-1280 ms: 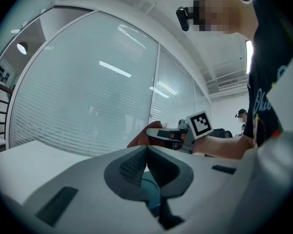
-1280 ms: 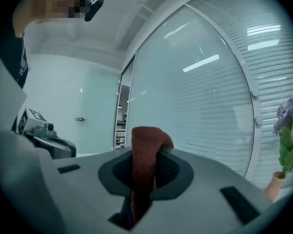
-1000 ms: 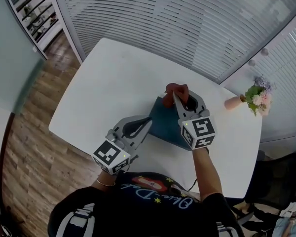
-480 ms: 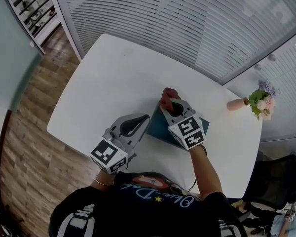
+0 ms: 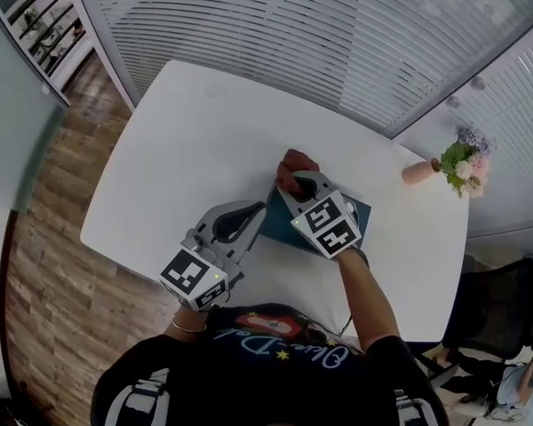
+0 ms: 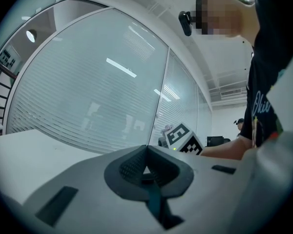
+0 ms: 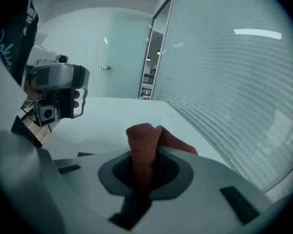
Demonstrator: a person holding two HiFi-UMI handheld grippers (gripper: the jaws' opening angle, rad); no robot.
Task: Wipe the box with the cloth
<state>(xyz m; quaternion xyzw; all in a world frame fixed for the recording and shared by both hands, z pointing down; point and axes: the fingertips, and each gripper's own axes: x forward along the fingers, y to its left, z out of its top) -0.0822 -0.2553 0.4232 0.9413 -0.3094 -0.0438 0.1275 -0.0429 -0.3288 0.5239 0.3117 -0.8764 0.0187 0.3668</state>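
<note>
A dark teal box (image 5: 360, 214) lies flat on the white table (image 5: 195, 140), mostly hidden under my right gripper (image 5: 293, 177). That gripper is shut on a red-brown cloth (image 5: 295, 163), which bunches out past the jaws at the box's far left corner. The right gripper view shows the cloth (image 7: 142, 143) clamped in the jaws of the right gripper (image 7: 145, 152). My left gripper (image 5: 256, 209) lies low against the box's left edge. In its own view the left gripper (image 6: 146, 168) has its jaws together with a teal strip of the box (image 6: 154, 201) between them.
A small pink vase of flowers (image 5: 457, 165) stands near the table's far right edge. A slatted glass wall runs behind the table. Wooden floor and shelves (image 5: 27, 16) lie to the left, and a dark chair (image 5: 497, 318) stands at the right.
My right gripper has dragged the cloth leftward and nearer across the box top, toward its left edge. The left gripper has stayed at the box's left side.
</note>
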